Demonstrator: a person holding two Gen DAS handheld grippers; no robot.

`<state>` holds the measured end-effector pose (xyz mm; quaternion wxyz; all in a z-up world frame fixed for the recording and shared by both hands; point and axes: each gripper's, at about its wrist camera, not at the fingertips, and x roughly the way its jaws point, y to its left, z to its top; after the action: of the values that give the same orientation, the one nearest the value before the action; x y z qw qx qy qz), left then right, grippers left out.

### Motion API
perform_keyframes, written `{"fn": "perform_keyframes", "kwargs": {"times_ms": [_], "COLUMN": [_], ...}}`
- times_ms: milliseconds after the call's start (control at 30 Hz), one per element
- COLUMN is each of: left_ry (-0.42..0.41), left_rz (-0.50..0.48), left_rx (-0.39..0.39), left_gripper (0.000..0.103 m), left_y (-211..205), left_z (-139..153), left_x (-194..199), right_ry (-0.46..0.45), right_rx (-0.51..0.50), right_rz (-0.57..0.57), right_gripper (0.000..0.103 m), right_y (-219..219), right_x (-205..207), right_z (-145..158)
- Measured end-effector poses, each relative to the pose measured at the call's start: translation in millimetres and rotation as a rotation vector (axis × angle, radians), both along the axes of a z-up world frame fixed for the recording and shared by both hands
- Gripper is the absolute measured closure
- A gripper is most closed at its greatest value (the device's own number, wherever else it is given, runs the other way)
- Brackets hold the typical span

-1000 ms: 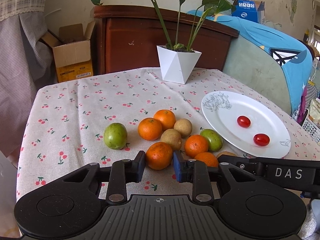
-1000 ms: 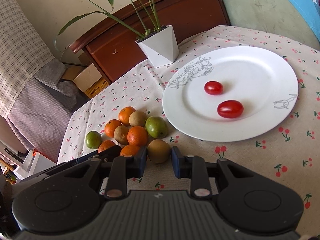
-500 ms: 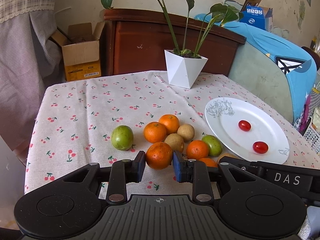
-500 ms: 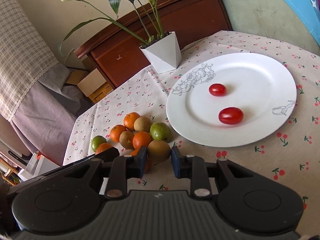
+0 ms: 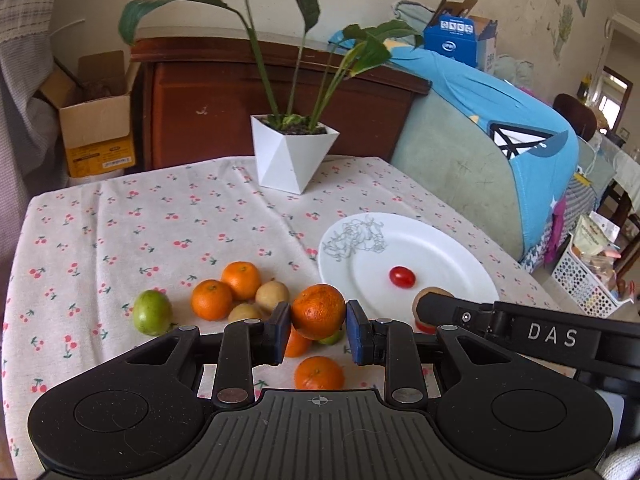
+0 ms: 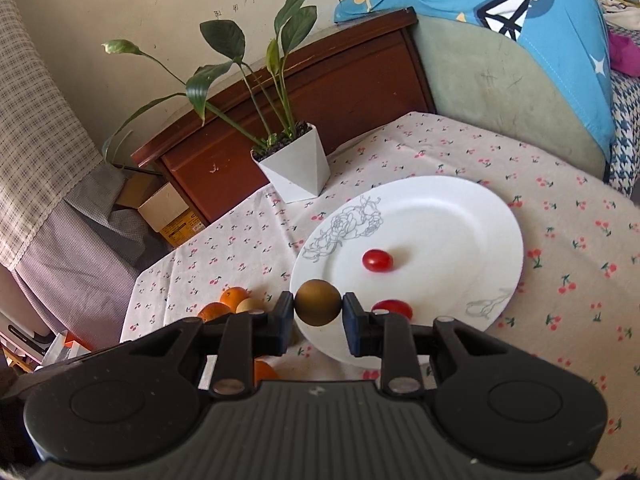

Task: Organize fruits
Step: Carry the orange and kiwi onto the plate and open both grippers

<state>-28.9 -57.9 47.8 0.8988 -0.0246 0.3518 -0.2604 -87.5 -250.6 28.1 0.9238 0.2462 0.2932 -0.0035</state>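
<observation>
Two grippers are loaded. The left gripper (image 5: pixel 318 328) is clamped on an orange (image 5: pixel 318 311), raised above the remaining fruit pile (image 5: pixel 236 296) on the cherry-print tablecloth (image 5: pixel 160 220), level and pointing forward. The right gripper (image 6: pixel 318 316) is clamped on a brown kiwi (image 6: pixel 318 302) — held over the near-left rim of the white plate (image 6: pixel 460 216), angled downward. Two cherry tomatoes (image 6: pixel 377 260) lie on the plate.
</observation>
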Motion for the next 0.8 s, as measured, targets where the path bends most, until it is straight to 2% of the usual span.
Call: {"fn": "perform_keyframes", "kwargs": {"times_ms": [167, 300, 533, 800], "left_ry": [-0.007, 0.022, 0.042, 0.072], "left_rz": [-0.064, -0.063, -0.082, -0.08], "left_rx": [0.007, -0.013, 0.002, 0.002], "left_gripper": [0.076, 0.076, 0.076, 0.075], "left_y": [-22, -35, -59, -71], "left_z": [5, -4, -18, -29], "left_x": [8, 15, 27, 37], "right_ry": [0.029, 0.062, 0.082, 0.108], "right_rx": [0.013, 0.063, 0.102, 0.103], "right_rz": [-0.049, -0.116, -0.168, -0.217], "right_gripper": [0.076, 0.076, 0.076, 0.075], "right_y": [-27, -39, -49, -52], "right_x": [6, 8, 15, 23], "right_z": [-2, -16, -25, -36]}}
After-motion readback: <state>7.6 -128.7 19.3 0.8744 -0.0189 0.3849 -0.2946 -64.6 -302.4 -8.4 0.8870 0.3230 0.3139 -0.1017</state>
